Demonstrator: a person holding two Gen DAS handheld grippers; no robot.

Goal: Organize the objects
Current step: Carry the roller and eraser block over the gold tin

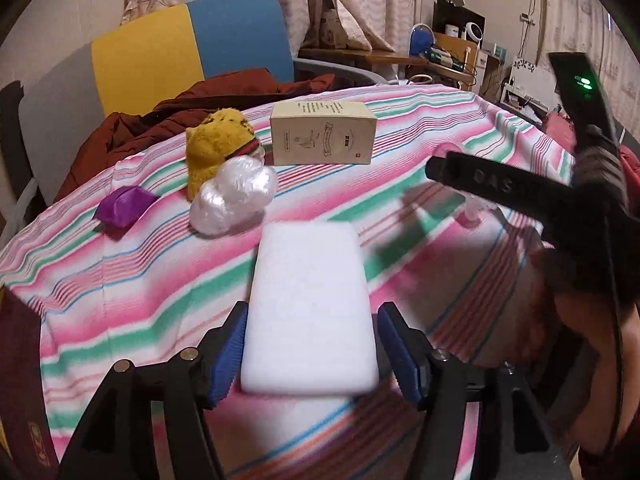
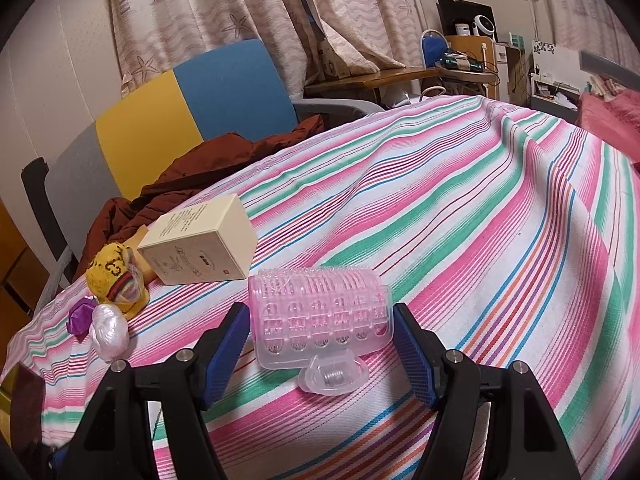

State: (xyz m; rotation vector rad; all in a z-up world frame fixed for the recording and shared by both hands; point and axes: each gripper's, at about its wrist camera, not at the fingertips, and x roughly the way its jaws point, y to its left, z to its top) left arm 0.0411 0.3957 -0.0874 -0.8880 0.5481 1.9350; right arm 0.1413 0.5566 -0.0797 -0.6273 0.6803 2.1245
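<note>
My left gripper (image 1: 310, 354) is shut on a white foam block (image 1: 310, 312) and holds it over the striped tablecloth (image 1: 160, 280). My right gripper (image 2: 320, 354) is shut on a clear pink hair roller (image 2: 320, 320), its clip end hanging just above the cloth. The right gripper also shows in the left wrist view (image 1: 500, 188) at the right. Behind stand a beige box (image 1: 323, 133), a yellow plush toy (image 1: 218, 142), a white plastic bundle (image 1: 232, 198) and a purple wad (image 1: 124, 210). The box (image 2: 200, 246) and plush toy (image 2: 118, 280) also show in the right wrist view at the left.
A chair with a yellow and blue back (image 1: 188, 52) holds a dark red jacket (image 1: 180, 116) behind the table's far edge. A cluttered desk (image 2: 468, 64) stands far right. Bare striped cloth (image 2: 500, 240) spreads to the right.
</note>
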